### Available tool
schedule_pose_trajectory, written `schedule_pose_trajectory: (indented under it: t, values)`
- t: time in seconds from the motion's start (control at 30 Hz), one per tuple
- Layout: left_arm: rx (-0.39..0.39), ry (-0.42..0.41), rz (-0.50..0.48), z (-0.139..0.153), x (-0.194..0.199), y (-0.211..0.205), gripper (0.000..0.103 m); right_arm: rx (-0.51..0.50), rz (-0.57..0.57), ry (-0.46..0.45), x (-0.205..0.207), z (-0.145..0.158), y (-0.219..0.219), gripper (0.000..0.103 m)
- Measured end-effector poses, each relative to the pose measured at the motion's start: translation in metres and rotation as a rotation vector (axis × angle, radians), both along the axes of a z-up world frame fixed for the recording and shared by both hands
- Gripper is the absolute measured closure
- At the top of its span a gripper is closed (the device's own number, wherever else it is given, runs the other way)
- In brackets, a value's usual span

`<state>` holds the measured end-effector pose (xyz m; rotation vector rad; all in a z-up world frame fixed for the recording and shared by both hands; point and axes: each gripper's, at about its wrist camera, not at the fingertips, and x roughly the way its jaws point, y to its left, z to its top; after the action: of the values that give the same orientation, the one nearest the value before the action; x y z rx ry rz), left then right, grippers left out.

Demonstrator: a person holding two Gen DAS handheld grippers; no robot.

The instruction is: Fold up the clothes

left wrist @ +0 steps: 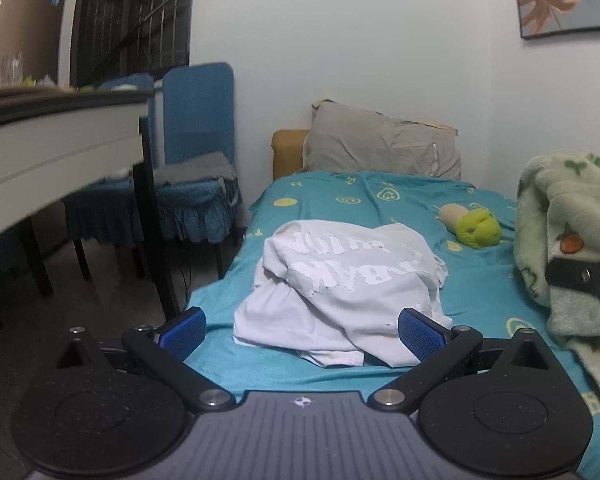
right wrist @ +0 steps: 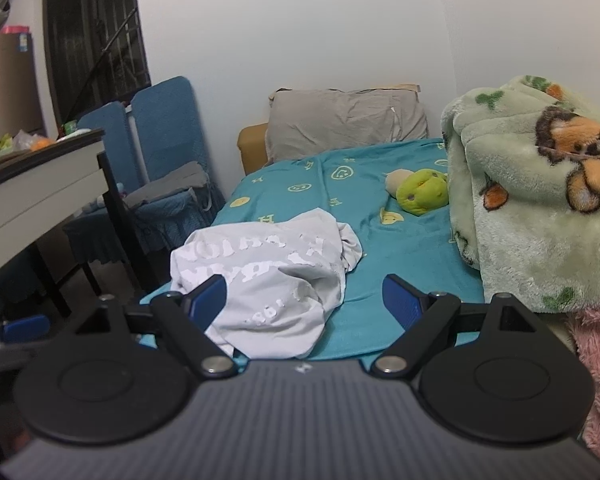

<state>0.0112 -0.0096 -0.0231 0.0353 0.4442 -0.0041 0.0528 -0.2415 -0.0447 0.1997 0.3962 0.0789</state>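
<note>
A crumpled white T-shirt with white lettering lies in a heap on the teal bed sheet near the bed's foot. It also shows in the right wrist view, left of centre. My left gripper is open, its blue pads either side of the shirt's near edge, just short of it. My right gripper is open and empty, above the sheet at the shirt's right side. Part of the right gripper shows at the right edge of the left wrist view.
A green plush toy lies on the sheet beyond the shirt. A grey pillow leans at the head. A fleece blanket pile fills the bed's right side. A table and blue-covered chairs stand to the left.
</note>
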Motion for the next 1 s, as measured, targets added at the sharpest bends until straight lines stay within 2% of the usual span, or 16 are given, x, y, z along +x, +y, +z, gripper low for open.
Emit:
schedule_pose_trajectory:
  t: [0.13,0.23,0.33,0.47,0.57,0.7,0.73,0.83,1.0]
  values:
    - [0.017,-0.004,0.005,-0.003,0.003,-0.002,0.0,0.014,-0.015,-0.044,0.009,0.023,0.005,0.017]
    - [0.02,0.024,-0.042,-0.004,0.013,-0.004,0.0,0.043,0.001,-0.085,0.02,0.051,0.004,0.017]
    - [0.097,0.053,-0.092,-0.006,0.03,-0.015,0.001,0.063,0.023,-0.111,0.035,0.076,-0.003,0.017]
    - [0.195,0.124,-0.178,-0.012,0.066,-0.029,0.004,0.008,0.006,-0.132,0.054,0.081,-0.025,0.017]
    - [0.246,0.19,-0.262,-0.025,0.101,-0.037,0.008,0.038,-0.069,-0.108,0.067,0.061,-0.049,0.017]
    - [0.346,0.26,-0.454,-0.061,0.131,-0.056,0.013,0.131,-0.108,0.038,0.086,0.02,-0.071,0.017]
    - [0.379,0.257,-0.493,-0.072,0.134,-0.062,0.016,0.134,-0.116,0.064,0.091,0.013,-0.073,0.017]
    - [0.425,0.233,-0.56,-0.103,0.143,-0.073,0.017,0.127,-0.122,0.113,0.103,-0.005,-0.071,0.017]
    - [0.433,0.154,-0.587,-0.124,0.157,-0.073,0.03,0.147,-0.116,0.184,0.133,-0.033,-0.07,0.017]
